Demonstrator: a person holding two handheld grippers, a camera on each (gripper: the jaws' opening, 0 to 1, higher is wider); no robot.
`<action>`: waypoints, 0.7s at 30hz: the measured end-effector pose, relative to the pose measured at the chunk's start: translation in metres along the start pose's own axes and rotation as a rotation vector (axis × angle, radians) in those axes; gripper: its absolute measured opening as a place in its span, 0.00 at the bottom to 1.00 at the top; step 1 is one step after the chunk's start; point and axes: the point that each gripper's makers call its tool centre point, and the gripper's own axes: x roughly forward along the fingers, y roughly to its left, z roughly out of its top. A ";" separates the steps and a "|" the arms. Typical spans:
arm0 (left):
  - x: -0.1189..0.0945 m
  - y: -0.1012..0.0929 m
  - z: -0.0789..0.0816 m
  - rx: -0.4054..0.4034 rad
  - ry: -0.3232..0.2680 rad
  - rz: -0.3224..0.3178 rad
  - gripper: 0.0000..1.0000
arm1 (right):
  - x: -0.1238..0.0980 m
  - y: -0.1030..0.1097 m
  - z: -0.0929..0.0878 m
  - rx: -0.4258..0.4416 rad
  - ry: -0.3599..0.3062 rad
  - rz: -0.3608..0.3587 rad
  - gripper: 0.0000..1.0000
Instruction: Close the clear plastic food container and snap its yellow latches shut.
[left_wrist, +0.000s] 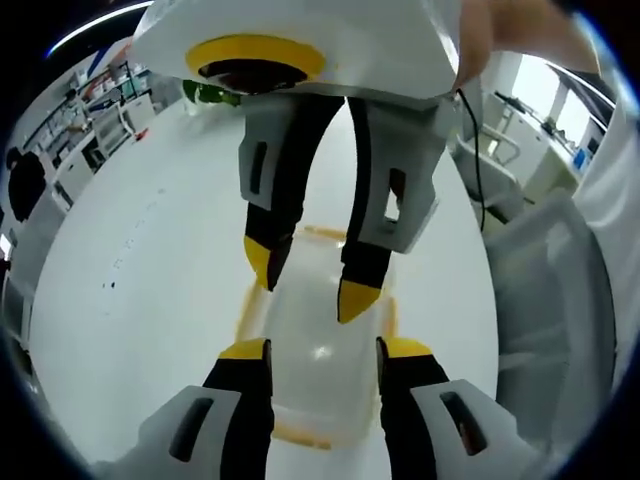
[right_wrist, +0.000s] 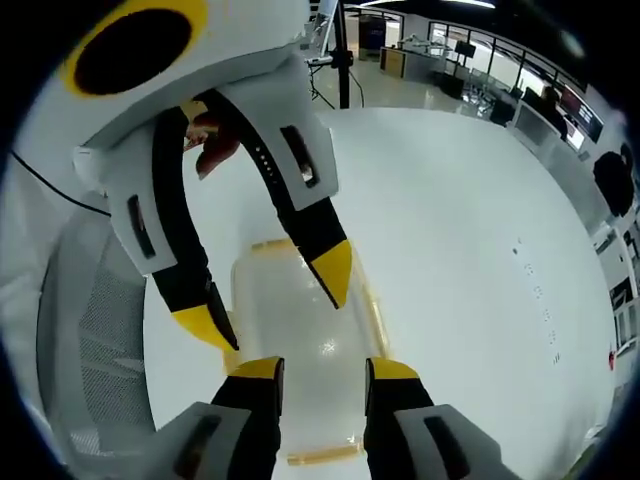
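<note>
white tabletop (left_wrist: 130, 300), smooth and bare, spreads under both your grippers, with lab benches far behind. the clear food container (left_wrist: 318, 350) sits flat on it between the two tools, lid apparently down, yellow latches (left_wrist: 300, 433) lining its edges. your left gripper (left_wrist: 322, 350) hovers over the near end with its jaws apart, holding nothing; your right gripper (left_wrist: 305, 290) comes from the opposite end, jaws also spread over the lid. from the right gripper view, the same box (right_wrist: 300, 340) lies beneath both. press one latch at a time, steadying the far end, since the thin glossy plastic probably slides easily. whether any latch is snapped, i cannot tell.
</note>
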 end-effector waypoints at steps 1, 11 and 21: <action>0.000 -0.001 0.000 -0.004 -0.001 0.000 0.40 | 0.000 -0.001 0.000 -0.001 -0.001 -0.002 0.29; -0.003 -0.009 -0.007 -0.005 0.004 -0.001 0.41 | -0.002 -0.007 0.002 0.002 -0.003 -0.009 0.30; 0.000 -0.018 -0.014 -0.011 0.006 -0.002 0.44 | -0.002 -0.013 0.003 -0.016 0.020 -0.010 0.30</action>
